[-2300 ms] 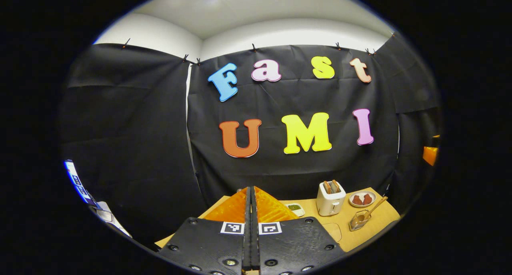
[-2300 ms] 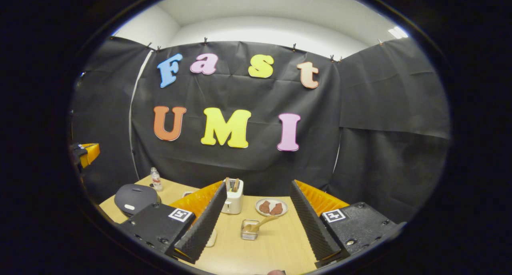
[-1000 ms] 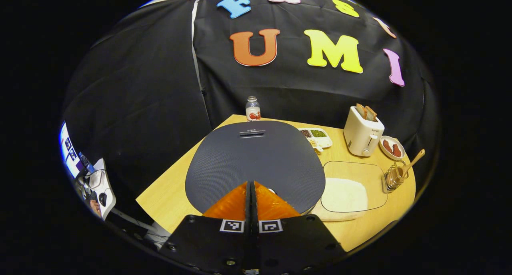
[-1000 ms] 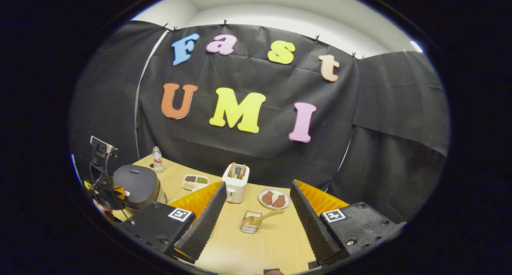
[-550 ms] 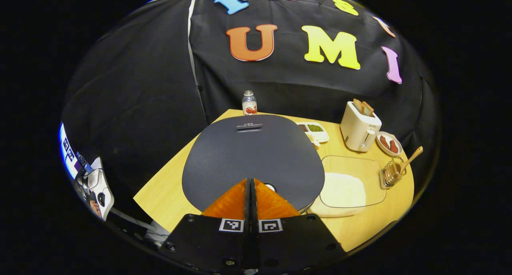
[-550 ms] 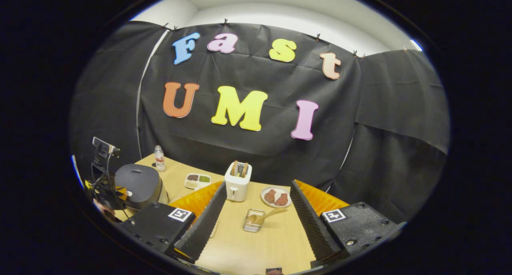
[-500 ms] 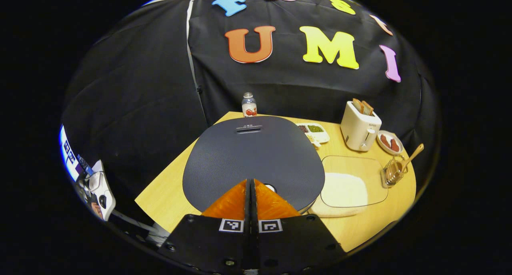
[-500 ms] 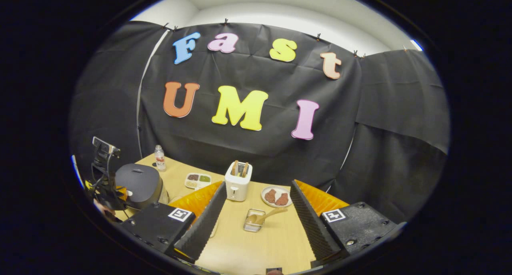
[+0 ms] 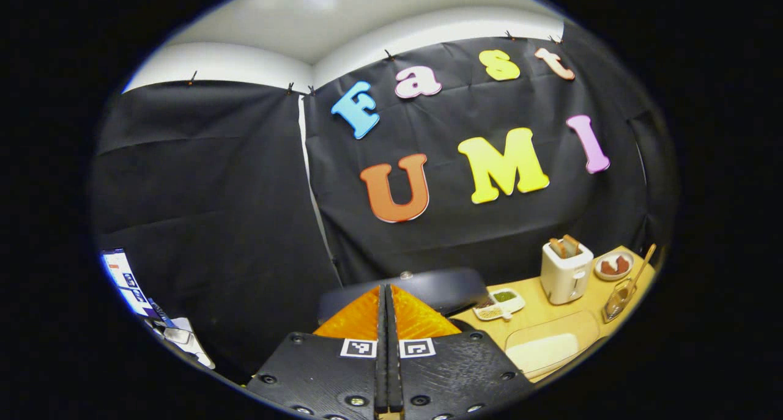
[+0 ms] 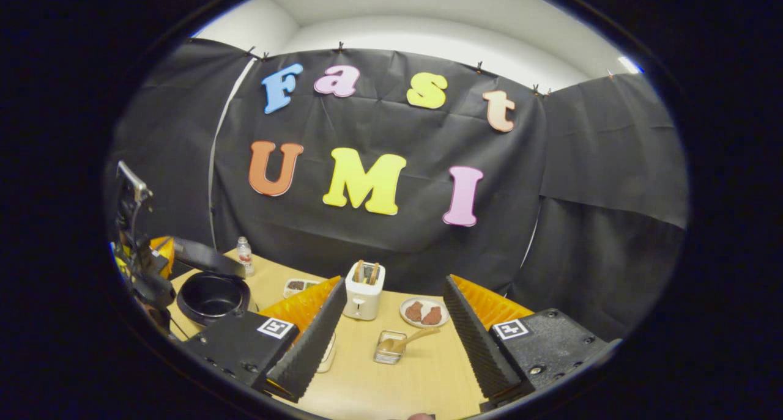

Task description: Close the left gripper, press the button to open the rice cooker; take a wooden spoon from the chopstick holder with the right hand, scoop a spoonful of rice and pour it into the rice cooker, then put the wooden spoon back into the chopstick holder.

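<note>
The cooker [image 10: 211,294] at lower left now stands open, lid [image 10: 205,256] risen since half a second ago; left gripper [image 9: 386,298] jaws pressed together, right gripper [image 10: 391,313] wide apart, spoon [image 10: 407,339] still in holder [image 10: 387,348]

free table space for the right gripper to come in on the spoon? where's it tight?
Bare table lies between the right gripper and the chopstick holder, running toward the near edge. A narrower patch separates the holder from the toaster and plate. Tight on the left: rice cooker, divided dish, bottle, left gripper.
</note>
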Action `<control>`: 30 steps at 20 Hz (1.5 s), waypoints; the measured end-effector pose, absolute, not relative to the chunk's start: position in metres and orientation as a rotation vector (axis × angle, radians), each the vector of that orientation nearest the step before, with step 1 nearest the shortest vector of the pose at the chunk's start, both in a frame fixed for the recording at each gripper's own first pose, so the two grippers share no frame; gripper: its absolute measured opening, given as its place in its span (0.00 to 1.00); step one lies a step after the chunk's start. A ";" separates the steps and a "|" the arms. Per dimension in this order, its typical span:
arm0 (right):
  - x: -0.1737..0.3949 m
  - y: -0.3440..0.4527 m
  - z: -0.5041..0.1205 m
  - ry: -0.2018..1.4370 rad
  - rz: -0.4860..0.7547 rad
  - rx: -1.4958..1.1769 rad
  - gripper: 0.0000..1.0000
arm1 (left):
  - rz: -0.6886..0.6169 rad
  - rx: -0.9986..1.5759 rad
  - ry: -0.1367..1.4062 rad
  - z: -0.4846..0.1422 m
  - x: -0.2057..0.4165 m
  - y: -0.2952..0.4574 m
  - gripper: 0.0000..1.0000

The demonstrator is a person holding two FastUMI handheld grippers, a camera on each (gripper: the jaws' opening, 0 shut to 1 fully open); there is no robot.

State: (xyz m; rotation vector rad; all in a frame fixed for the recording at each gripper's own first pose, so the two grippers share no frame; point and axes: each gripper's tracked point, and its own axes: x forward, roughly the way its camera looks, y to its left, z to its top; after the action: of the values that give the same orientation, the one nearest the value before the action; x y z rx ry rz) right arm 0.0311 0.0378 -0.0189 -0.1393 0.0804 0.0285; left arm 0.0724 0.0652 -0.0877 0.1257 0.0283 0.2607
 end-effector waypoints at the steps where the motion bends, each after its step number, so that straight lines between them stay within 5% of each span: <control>1: 0.032 0.037 -0.019 0.076 0.028 -0.141 1.00 | 0.246 0.104 0.002 -0.077 0.067 0.060 0.00; 11: 0.033 0.030 -0.014 0.048 0.012 -0.128 1.00 | 0.155 -0.008 -0.073 -0.024 0.046 0.041 0.03; 13: 0.034 0.029 -0.019 0.053 0.010 -0.122 1.00 | 0.087 -0.034 -0.079 -0.021 0.042 0.026 0.19; 16: 0.033 0.030 -0.029 0.060 0.015 -0.100 1.00 | 0.070 -0.023 -0.077 -0.021 0.035 0.024 0.90; 17: 0.032 0.029 -0.033 0.064 0.017 -0.096 1.00 | 0.082 -0.009 -0.073 -0.021 0.033 0.027 0.97; 30: 0.080 -0.008 -0.189 0.189 -0.029 -0.001 1.00 | 0.167 -0.029 -0.041 -0.036 0.021 0.045 0.95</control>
State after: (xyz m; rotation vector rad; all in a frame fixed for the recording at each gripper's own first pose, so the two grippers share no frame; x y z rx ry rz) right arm 0.0800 -0.0079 -0.1892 -0.0015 0.1893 -0.0293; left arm 0.0207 0.0451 -0.0356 -0.0291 -0.0413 0.1673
